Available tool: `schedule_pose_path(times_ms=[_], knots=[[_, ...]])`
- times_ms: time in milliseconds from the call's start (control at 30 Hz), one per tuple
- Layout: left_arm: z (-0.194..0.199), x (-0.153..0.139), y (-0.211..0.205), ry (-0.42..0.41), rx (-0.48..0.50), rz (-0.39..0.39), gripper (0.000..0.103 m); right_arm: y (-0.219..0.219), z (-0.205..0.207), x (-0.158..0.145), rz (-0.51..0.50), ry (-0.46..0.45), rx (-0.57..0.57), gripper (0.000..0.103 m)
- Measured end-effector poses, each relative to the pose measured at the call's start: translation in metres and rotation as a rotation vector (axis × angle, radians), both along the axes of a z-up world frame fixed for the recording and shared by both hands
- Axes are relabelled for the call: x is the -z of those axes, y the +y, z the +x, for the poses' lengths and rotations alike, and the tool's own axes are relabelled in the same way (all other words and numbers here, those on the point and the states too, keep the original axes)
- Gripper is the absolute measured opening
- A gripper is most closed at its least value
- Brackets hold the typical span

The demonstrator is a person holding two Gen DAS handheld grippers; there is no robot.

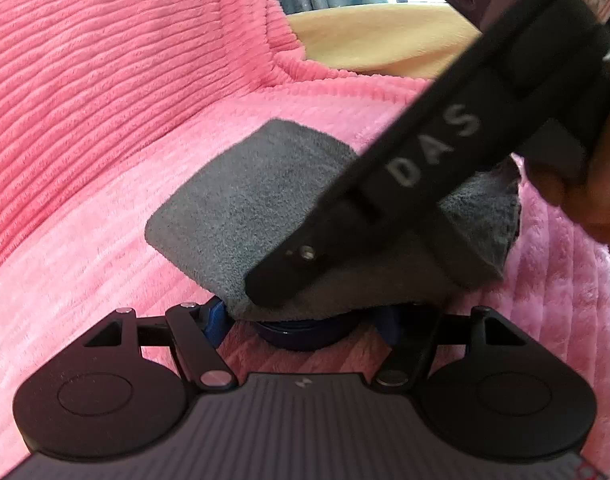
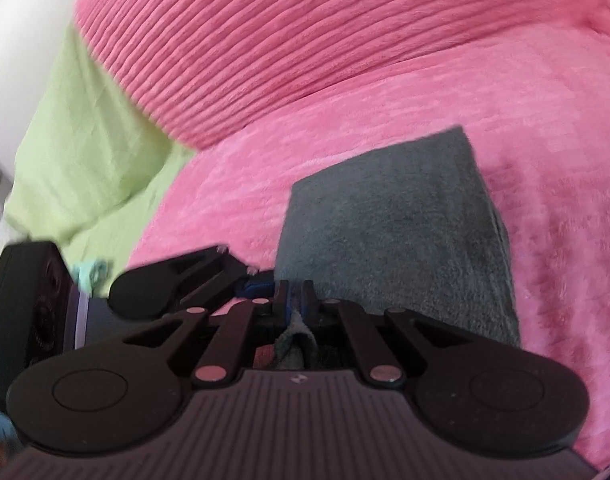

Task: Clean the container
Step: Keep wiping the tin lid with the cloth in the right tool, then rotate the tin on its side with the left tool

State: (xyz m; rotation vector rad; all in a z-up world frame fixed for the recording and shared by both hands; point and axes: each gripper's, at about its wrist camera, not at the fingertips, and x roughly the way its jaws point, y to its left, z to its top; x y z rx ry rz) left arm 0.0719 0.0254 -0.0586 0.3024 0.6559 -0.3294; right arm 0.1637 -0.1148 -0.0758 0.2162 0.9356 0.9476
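A grey cloth lies draped over a dark blue container, of which only the near rim shows. My left gripper is shut on the container, its blue-padded fingers at either side of the rim. My right gripper is shut on the grey cloth, a fold of it pinched between the narrow jaws. The right gripper's body crosses the left wrist view from the upper right and presses on the cloth.
A pink ribbed plush blanket covers the surface and rises behind. A yellow cushion lies at the back in the left view. A green sheet lies at the left in the right view, by the left gripper's body.
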Motion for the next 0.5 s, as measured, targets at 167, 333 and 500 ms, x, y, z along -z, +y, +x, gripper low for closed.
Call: schedule_pose_path(times_ms=[167,333,500], knots=[[-0.002,-0.001,-0.003,-0.006,0.003,0.006,0.069,0.010,-0.018,-0.017,-0.139,-0.125,-0.125,0.003],[-0.003,-0.003,-0.005,-0.002,0.001,0.006,0.069,0.020,-0.026,-0.022,-0.207,-0.202,-0.109,0.001],[-0.005,-0.002,-0.008,-0.005,-0.004,0.015,0.069,0.013,-0.013,-0.018,-0.167,-0.199,0.029,0.001]])
